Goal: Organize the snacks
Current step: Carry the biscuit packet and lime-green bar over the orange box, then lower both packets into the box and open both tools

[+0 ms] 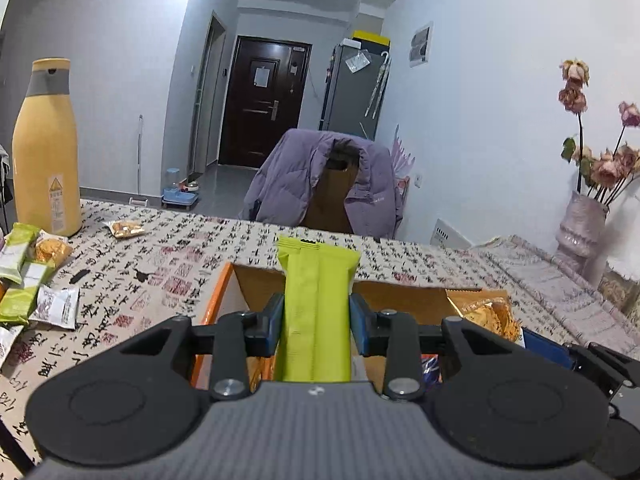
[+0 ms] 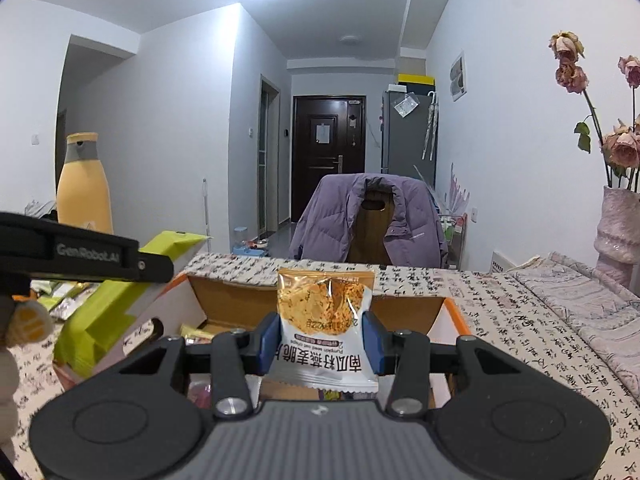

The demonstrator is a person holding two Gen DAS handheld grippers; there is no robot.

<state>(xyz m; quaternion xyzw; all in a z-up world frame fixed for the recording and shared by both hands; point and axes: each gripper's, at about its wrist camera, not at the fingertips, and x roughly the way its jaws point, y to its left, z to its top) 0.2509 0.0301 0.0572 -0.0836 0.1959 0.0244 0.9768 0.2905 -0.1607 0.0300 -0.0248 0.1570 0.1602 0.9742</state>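
Observation:
My left gripper point(image 1: 317, 320) is shut on a lime-green snack bar point(image 1: 318, 280), held upright over an open cardboard box point(image 1: 216, 300) with an orange rim. My right gripper point(image 2: 322, 336) is shut on a clear-and-white cracker packet point(image 2: 326, 312), held above the same box point(image 2: 224, 300). The left gripper and its green bar point(image 2: 120, 300) show at the left of the right wrist view. The cracker packet point(image 1: 486, 312) shows at the right in the left wrist view. Other packets lie inside the box.
Loose snacks lie at the table's left: green bars point(image 1: 18, 272), a white packet point(image 1: 56, 306) and a cracker packet point(image 1: 124, 228). A tall yellow bottle point(image 1: 46, 152) stands far left. A chair with a purple jacket point(image 1: 324, 184) stands behind. A vase of dried roses point(image 1: 582, 224) stands right.

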